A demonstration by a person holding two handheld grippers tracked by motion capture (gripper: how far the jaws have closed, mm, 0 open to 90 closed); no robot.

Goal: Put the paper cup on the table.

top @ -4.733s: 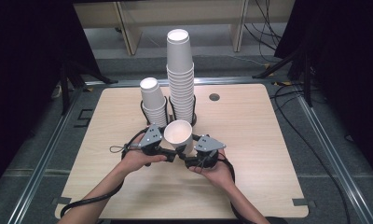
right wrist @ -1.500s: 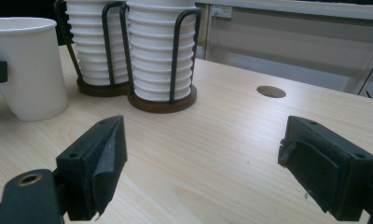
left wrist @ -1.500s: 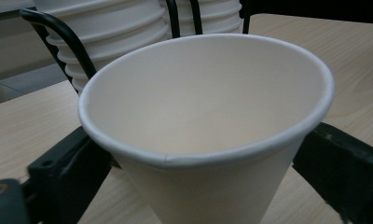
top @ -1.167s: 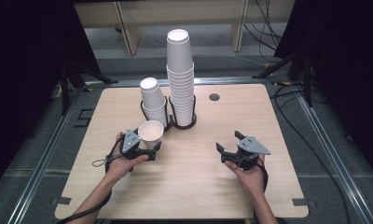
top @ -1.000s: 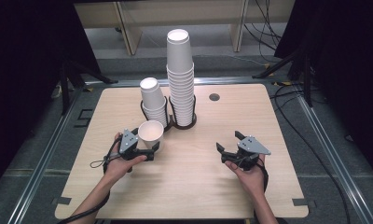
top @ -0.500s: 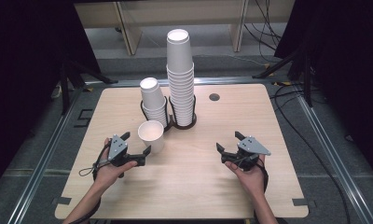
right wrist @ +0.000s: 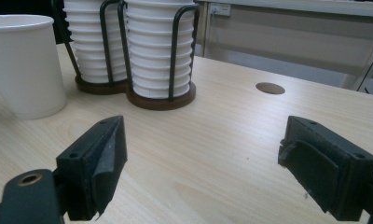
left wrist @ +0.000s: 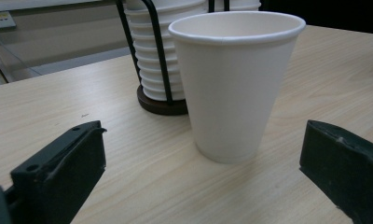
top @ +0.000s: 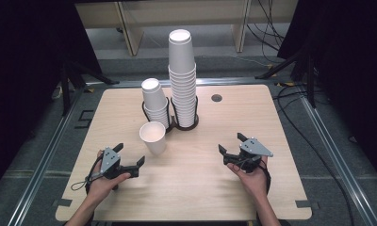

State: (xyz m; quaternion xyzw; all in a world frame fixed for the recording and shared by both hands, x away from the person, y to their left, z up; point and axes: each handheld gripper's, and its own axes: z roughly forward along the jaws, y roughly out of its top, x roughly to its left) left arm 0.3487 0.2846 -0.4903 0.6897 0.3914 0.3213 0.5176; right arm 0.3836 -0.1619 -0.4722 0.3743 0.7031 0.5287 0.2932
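Note:
A single white paper cup stands upright on the wooden table, just in front of the cup holder. My left gripper is open and lies a short way in front and to the left of that cup, apart from it. Over at the right of the table, my right gripper is open too, with nothing between its fingers. Two stacks of white cups stand in a black wire holder: a short stack and a tall stack.
A round cable hole sits in the table behind the right gripper. Cables trail on the floor at the back right. Dark curtains hang on both sides.
My left gripper has let go of the single cup, set it upright on the table, and drawn back toward the near left. The right gripper has stayed still.

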